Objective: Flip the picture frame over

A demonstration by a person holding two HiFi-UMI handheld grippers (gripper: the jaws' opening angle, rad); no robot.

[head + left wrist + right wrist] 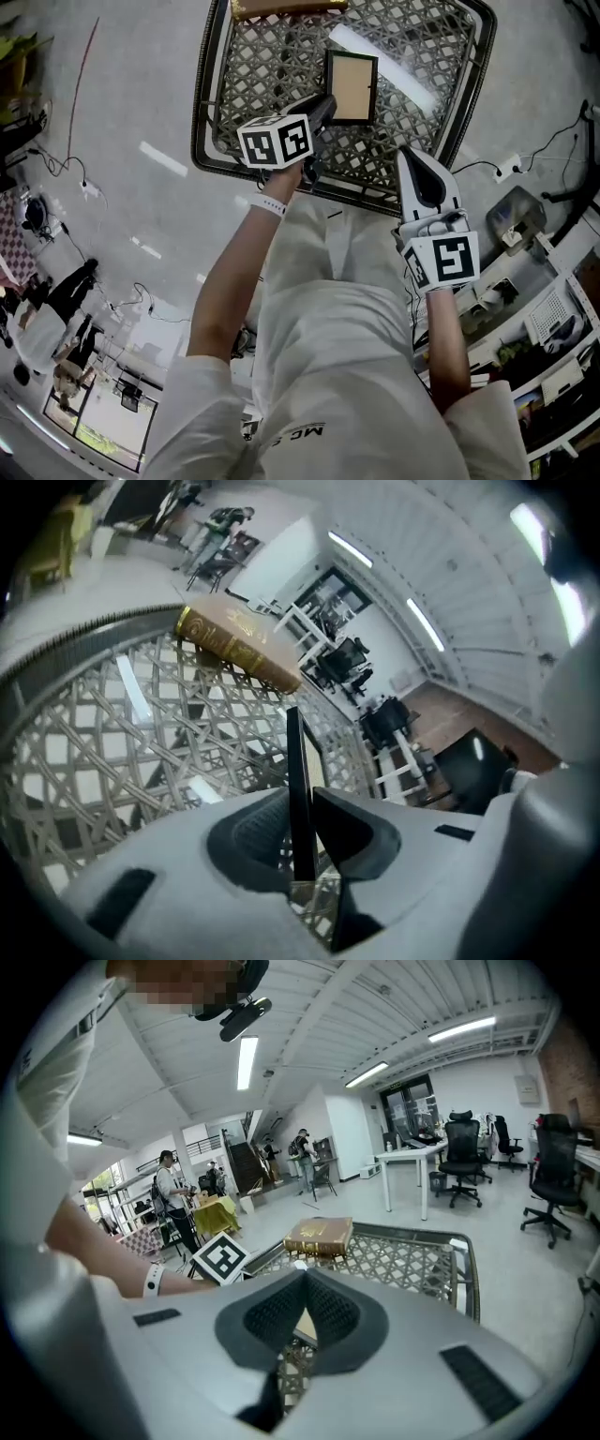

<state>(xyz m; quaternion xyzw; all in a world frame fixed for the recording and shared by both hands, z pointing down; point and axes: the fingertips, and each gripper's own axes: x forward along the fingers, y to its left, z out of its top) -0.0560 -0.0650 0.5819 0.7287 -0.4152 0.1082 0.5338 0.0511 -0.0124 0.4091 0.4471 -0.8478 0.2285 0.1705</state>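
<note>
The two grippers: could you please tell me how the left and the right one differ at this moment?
The left gripper is clamped on the edge of the picture frame, while the right gripper is shut on nothing. The left gripper reaches out over the lattice table, whereas the right gripper sits back by the table's near corner. Both have their jaws together and point toward the table.

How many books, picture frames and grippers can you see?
book: 1
picture frame: 1
grippers: 2, the left gripper and the right gripper
Total: 4
</note>
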